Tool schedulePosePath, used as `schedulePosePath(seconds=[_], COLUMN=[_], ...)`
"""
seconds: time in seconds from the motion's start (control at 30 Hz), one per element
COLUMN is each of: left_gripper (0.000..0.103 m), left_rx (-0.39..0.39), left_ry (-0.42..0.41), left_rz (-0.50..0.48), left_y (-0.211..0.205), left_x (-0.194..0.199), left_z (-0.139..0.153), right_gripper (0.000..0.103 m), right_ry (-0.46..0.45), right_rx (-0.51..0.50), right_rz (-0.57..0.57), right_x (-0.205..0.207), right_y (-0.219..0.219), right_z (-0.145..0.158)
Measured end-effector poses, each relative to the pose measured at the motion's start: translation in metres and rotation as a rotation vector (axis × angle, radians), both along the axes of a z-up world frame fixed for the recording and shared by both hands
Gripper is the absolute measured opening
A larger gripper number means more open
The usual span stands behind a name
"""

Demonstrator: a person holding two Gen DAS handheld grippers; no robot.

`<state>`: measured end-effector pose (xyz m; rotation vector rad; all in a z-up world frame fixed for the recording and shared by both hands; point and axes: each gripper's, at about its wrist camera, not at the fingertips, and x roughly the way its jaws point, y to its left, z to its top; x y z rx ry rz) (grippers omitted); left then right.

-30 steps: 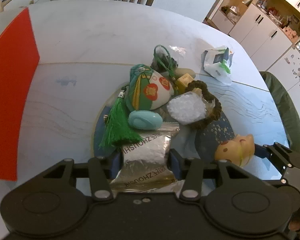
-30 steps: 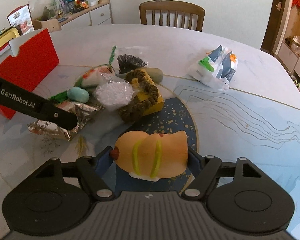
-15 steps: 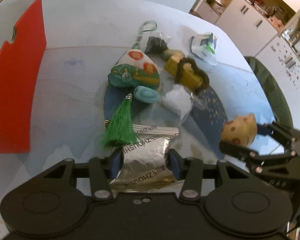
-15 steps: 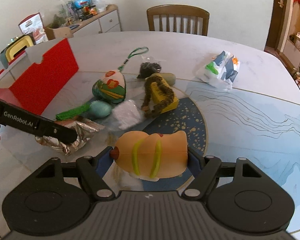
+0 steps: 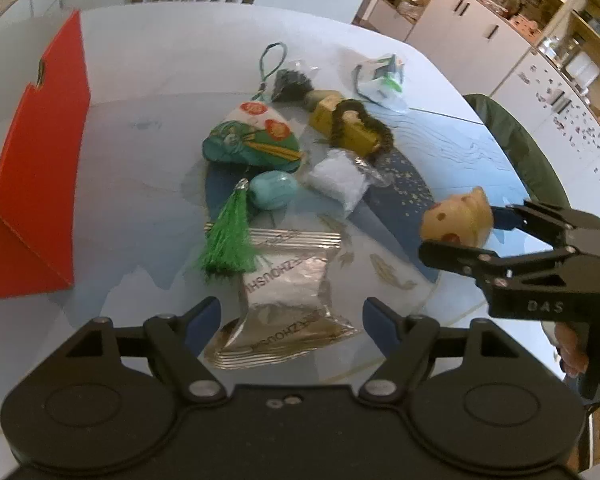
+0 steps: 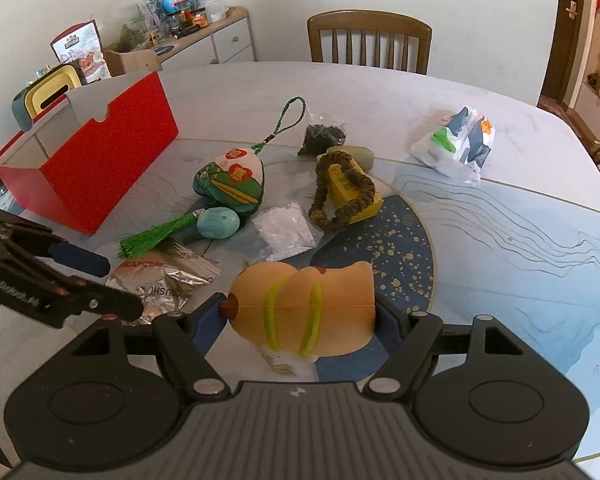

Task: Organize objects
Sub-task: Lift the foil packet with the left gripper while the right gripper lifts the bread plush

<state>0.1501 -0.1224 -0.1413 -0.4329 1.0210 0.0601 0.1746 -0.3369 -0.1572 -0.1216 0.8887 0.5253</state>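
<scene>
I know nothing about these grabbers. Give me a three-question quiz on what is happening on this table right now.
1. True or false: the left gripper is squeezing the silver foil packet.
2. What does the right gripper hold: A) the teal oval, B) the hot dog toy, C) the green tassel?
3. Fill in: the open box at the table's left side is ____ in colour.

Key
1. False. Its jaws have just been opening and stand clear of the packet, which lies on the table between them.
2. B. Both pads press on its ends.
3. Red.
</scene>
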Motion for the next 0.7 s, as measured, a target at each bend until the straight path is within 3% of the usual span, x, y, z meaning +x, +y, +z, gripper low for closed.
schedulePosePath(seconds=[0.2,0.37,0.7], left_gripper=[0.069,0.069,0.068], left_rx=[0.015,0.011,0.011], left_ry=[0.014,-0.022,0.028], left_rz=[-0.016,0.013,0.017], left_y=[-0.010,-0.003,-0.008], left_x=[0.008,0.005,0.018], left_z=[-0.001,0.009,-0.009], right_gripper=[0.077,0.077,0.077], right_ry=[-0.006,-0.007,-0.008], right_rx=[-0.002,-0.002,-0.006], right_rz=[-0.004,-0.010,-0.010], right_x=[0.000,-0.001,-0.004], right_y=[0.003,0.002,0.000], right_z=[0.002,0.003,0.003])
